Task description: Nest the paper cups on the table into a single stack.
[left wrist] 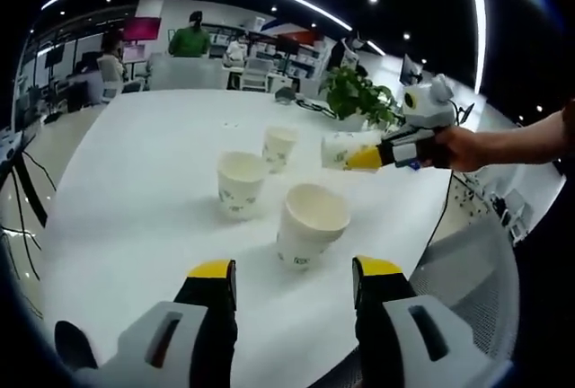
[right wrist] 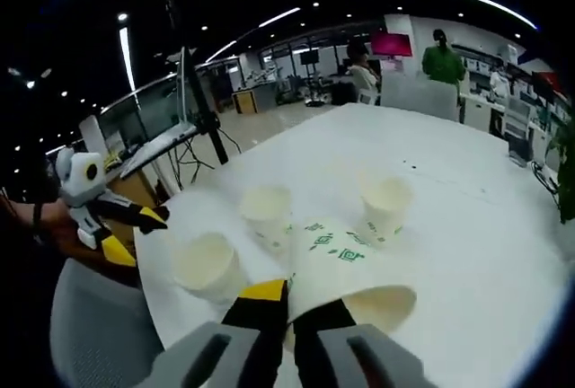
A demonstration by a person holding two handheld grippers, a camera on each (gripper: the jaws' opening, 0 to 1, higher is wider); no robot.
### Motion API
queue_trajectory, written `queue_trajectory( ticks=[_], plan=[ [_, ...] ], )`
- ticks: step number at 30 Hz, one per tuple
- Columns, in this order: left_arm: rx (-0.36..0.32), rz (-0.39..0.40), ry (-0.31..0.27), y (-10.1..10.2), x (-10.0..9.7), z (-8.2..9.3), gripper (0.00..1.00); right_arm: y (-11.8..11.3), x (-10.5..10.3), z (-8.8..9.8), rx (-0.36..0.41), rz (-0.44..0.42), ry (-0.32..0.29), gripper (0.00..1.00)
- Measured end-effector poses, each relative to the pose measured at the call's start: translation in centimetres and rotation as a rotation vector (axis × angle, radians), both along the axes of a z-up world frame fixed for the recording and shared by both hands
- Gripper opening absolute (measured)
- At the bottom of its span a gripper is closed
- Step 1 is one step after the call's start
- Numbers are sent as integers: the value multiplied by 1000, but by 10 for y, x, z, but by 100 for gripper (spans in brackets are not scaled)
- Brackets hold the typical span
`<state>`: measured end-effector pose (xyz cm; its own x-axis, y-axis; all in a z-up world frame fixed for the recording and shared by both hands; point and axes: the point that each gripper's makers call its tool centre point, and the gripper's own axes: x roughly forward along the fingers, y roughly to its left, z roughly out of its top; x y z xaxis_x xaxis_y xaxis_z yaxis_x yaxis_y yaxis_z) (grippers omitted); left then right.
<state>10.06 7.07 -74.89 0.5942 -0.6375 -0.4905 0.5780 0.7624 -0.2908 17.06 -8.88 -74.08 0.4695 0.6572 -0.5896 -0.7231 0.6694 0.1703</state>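
Rising from the bottom of the left gripper view, the left gripper hangs with its jaws spread apart and holding nothing, just short of the nearest paper cup, which leans a little on the white table. Beyond it stand a second cup and a third cup, near each other but apart, and past them a potted plant sits at the table's far edge. In the right gripper view, the right gripper has its jaws pinched on the wall of a fourth cup, which lies on its side in the air above the table.
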Motion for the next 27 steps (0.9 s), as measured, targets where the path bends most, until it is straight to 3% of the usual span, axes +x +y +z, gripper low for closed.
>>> queue_trajectory(
  ticks=[9,18,27],
  plan=[
    [-6,0,-2,-3,-1,1,50,7,-2,8,-25,61,-28,0],
    [-13,-3,-4,-4,1,0,50,35,-29,26,-104,249,-49,0],
    [-16,-2,-4,-4,0,2,50,56,-45,36,-108,321,-54,0]
  ],
)
